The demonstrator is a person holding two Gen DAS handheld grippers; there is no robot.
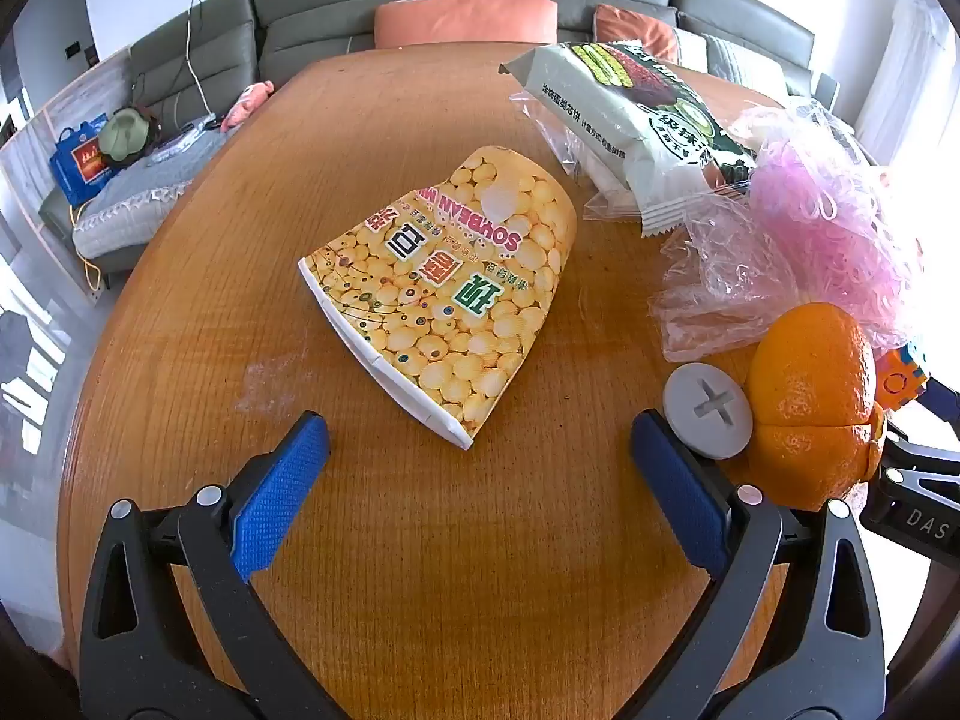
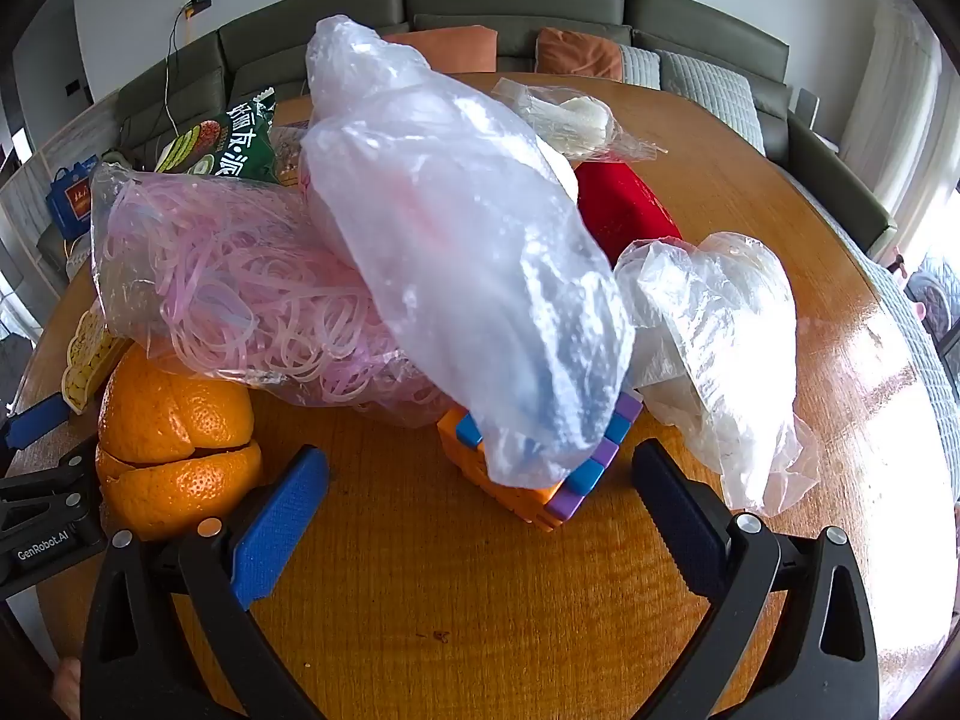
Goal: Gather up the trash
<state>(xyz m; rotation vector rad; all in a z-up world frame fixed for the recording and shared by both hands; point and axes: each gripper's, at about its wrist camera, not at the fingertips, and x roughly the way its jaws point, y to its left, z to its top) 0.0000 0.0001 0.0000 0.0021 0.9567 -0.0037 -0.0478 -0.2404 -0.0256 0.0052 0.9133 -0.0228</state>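
Both wide-open, the left gripper (image 1: pixel 480 468) faces a light, crushable cup (image 1: pixel 447 294), best pinched at its near rim, while the right gripper (image 2: pixel 480 498) faces a limp, slippery bag (image 2: pixel 456 240).

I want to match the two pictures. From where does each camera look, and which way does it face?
Left wrist: sits behind the open left gripper, facing the flattened soybean milk cup on the table; only its blue fingers show.
Right wrist: behind the open right gripper, facing the plastic bag.
Shared: orange peel, sofa behind.
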